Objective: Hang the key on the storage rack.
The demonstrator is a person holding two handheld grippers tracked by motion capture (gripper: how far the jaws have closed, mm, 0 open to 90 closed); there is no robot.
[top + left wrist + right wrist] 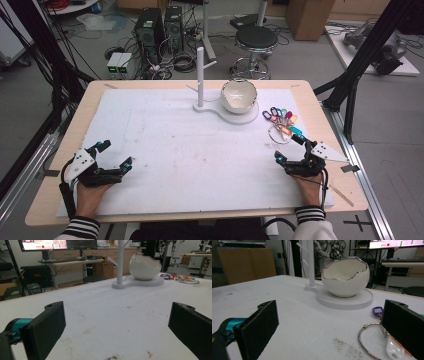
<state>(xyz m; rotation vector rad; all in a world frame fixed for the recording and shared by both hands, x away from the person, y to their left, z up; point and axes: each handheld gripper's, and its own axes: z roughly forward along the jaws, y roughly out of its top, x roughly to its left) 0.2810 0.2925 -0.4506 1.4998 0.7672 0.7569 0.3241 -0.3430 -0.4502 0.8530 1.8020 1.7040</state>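
The right gripper's [290, 149] fingers [259, 325] stand spread and empty, the key ring [281, 125] lying on the tabletop [175, 145] just ahead of them, nearer this hand. The left gripper [115, 154], likewise spread and empty, rests well apart across the tabletop. Beyond the key ring sits the bowl [239, 95].

Bowl [239, 95] sits on the stand base [246, 117] at the table's [60, 200] far centre; upright post [200, 75] just left of the bowl, on the same base. Key ring with tags [281, 122] lies right of the base, near side. Right gripper [291, 149] rests just before the key ring; left gripper [116, 154] at near left, well apart from everything.
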